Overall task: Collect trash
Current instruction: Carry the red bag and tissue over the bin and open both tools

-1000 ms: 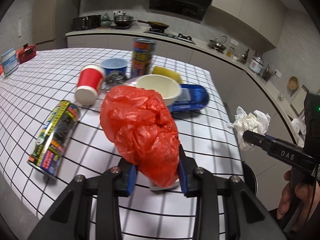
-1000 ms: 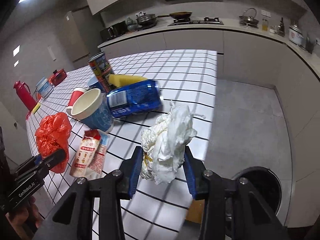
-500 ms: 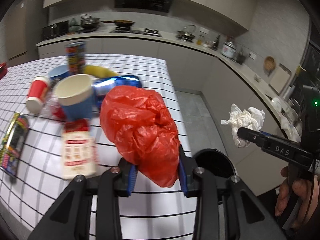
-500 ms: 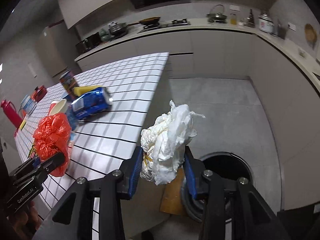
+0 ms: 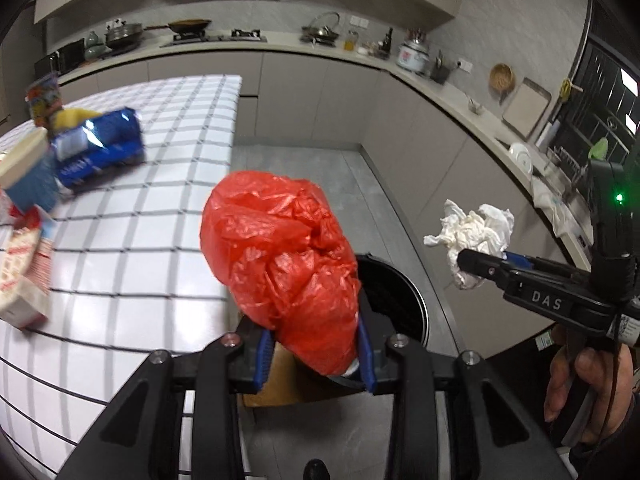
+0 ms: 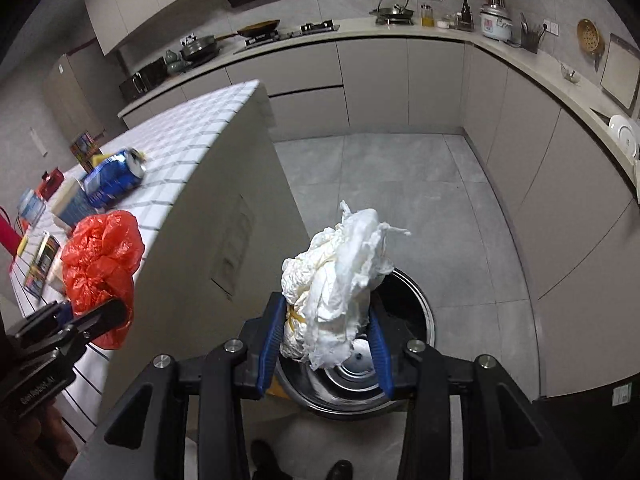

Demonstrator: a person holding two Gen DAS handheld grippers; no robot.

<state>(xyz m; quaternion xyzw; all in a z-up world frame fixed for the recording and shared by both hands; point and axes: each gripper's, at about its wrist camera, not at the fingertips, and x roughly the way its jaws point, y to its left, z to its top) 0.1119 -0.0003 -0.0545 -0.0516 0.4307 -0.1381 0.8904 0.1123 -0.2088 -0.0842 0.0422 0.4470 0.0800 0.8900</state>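
White desk with black grid lines, and a grey floor beside it.

On the desk: a blue can lying on its side, a blue cup with a cream rim just beside it, something yellow behind the can, a tall colourful can standing farther back, and a white and red packet lying flat near the edge. On the floor next to the desk: a round black bin, open on top.

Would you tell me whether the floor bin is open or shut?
Open: the bin shows a dark interior with no lid over its round mouth.
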